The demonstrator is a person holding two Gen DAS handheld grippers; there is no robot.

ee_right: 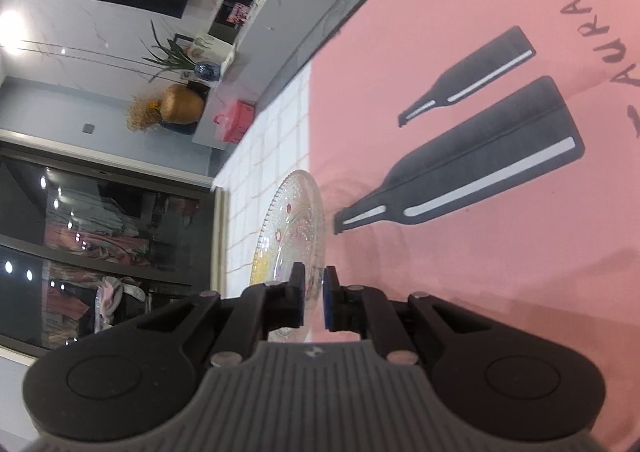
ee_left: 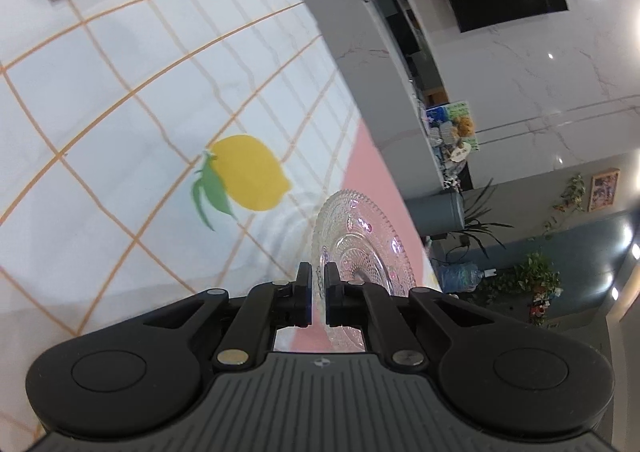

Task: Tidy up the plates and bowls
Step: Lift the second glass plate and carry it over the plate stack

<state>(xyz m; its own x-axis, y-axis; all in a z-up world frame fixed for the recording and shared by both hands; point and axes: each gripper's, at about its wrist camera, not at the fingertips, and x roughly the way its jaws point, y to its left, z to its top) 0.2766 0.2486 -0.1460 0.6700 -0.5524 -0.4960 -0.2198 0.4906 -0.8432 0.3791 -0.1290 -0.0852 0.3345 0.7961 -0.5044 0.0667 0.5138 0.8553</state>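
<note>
Two glass plates, one per hand | your left gripper (ee_left: 316,286) fingers clamp the left glass plate (ee_left: 362,240) by its rim | your right gripper (ee_right: 314,286) fingers clamp the right glass plate (ee_right: 294,224) by its rim | both plates edge-on above the table (ee_left: 120,100)

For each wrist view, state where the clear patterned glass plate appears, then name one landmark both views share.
Left wrist view: glass plate at lower centre, edge-on, rim clamped in the left hand-held gripper.
Right wrist view: glass plate at lower centre, rim clamped in the right hand-held gripper.
Shared landmark: the pink tablecloth panel.
</note>
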